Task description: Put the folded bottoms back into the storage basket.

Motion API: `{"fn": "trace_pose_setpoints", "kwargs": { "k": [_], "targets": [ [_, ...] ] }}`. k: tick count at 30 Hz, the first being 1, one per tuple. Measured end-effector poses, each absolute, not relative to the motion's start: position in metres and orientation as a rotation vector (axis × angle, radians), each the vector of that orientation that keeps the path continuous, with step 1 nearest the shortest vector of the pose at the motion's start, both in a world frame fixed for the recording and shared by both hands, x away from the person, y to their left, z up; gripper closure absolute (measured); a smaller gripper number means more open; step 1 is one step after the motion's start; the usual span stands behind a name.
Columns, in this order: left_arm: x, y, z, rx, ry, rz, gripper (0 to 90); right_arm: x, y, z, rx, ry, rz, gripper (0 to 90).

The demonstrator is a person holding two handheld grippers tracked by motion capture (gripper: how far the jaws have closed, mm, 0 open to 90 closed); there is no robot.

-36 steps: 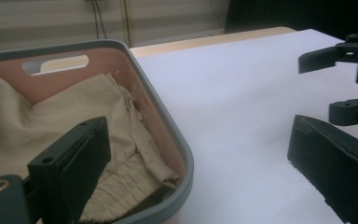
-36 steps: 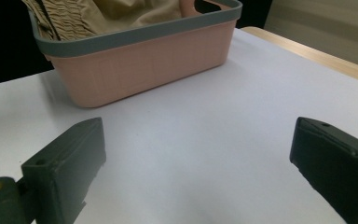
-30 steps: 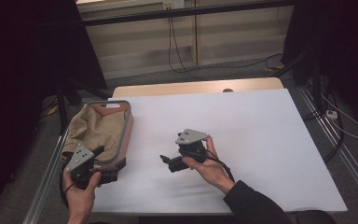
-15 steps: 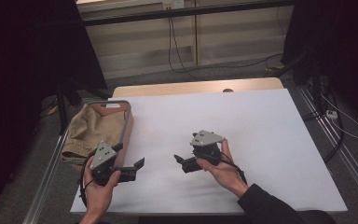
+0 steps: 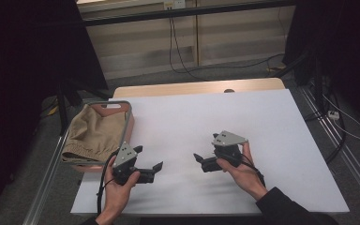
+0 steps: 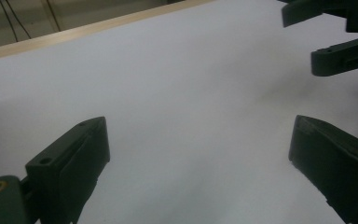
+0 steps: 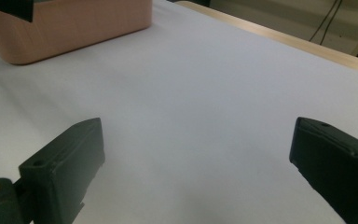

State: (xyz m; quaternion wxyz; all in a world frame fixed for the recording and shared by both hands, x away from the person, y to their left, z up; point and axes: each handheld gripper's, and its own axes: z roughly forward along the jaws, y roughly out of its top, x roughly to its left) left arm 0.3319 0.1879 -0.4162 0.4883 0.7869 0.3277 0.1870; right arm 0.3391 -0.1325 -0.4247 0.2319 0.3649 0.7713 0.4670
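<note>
Both grippers empty over the white table (image 5: 243, 122).
Left gripper (image 5: 147, 158) and right gripper (image 5: 200, 158) gape wide; basket (image 5: 128, 123) of tan cloth (image 5: 93, 132) at nine o'clock.

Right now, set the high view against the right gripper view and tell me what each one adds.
The high view alone takes in the folded tan cloth lying in the pink basket with the grey handle, plus both hands and the left gripper, open. The right gripper view alone looks closely between the right gripper and its wide-open black jaws, nothing between them. Both share the white tabletop, its wooden far edge and the basket.
</note>
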Motion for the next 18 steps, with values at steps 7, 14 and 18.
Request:
{"fn": "trace_pose_setpoints", "kwargs": {
  "k": [7, 14, 18],
  "targets": [
    [0.335, 0.189, -0.425, 1.913, 0.819, 0.464, 5.2, 0.328, -0.153, -0.433, 1.047, 2.099, 1.248, 3.5],
    [0.334, 0.191, -0.43, 1.91, 0.834, 0.445, 5.1, 0.319, -0.176, -0.436, 1.102, 2.047, 1.227, 3.6],
    [0.333, 0.189, -0.433, 1.919, 0.833, 0.439, 5.1, 0.314, -0.189, -0.438, 1.13, 2.019, 1.211, 3.6]
  ]
}}
